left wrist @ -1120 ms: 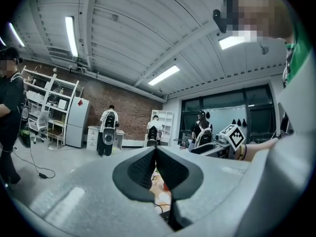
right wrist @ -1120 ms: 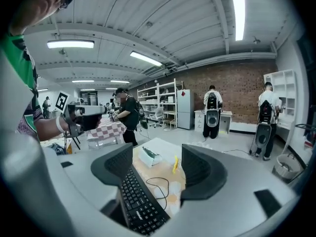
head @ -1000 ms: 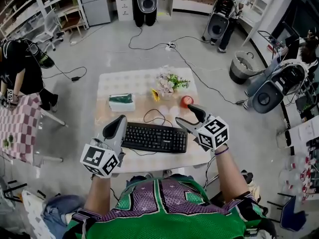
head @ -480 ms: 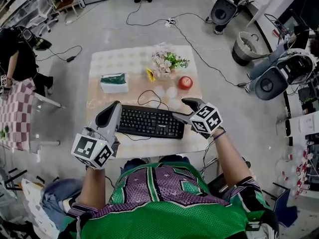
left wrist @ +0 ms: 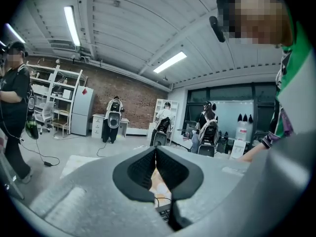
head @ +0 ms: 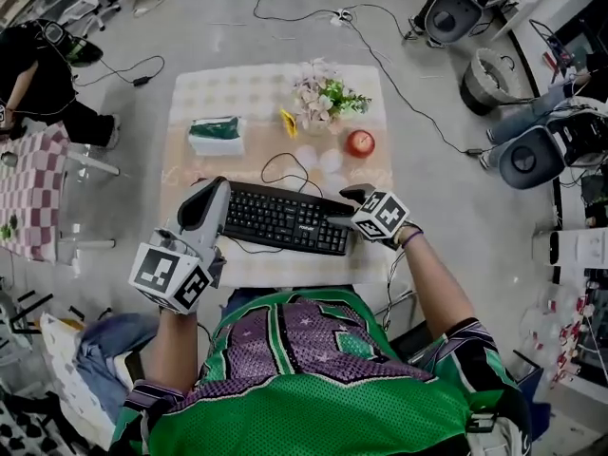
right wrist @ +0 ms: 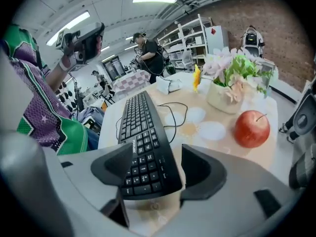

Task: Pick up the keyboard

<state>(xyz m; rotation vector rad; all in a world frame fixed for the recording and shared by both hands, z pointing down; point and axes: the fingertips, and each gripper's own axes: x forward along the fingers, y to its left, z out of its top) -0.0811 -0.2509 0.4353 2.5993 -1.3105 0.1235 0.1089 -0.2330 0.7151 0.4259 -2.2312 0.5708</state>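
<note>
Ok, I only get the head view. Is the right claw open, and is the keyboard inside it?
Observer: Open. The right gripper view shows the end of the keyboard between the jaws of the right claw, with a gap beside one pad.
Operator: And the other one?
Observer: The left claw is shut. In the left gripper view its tips meet with nothing between them.
</note>
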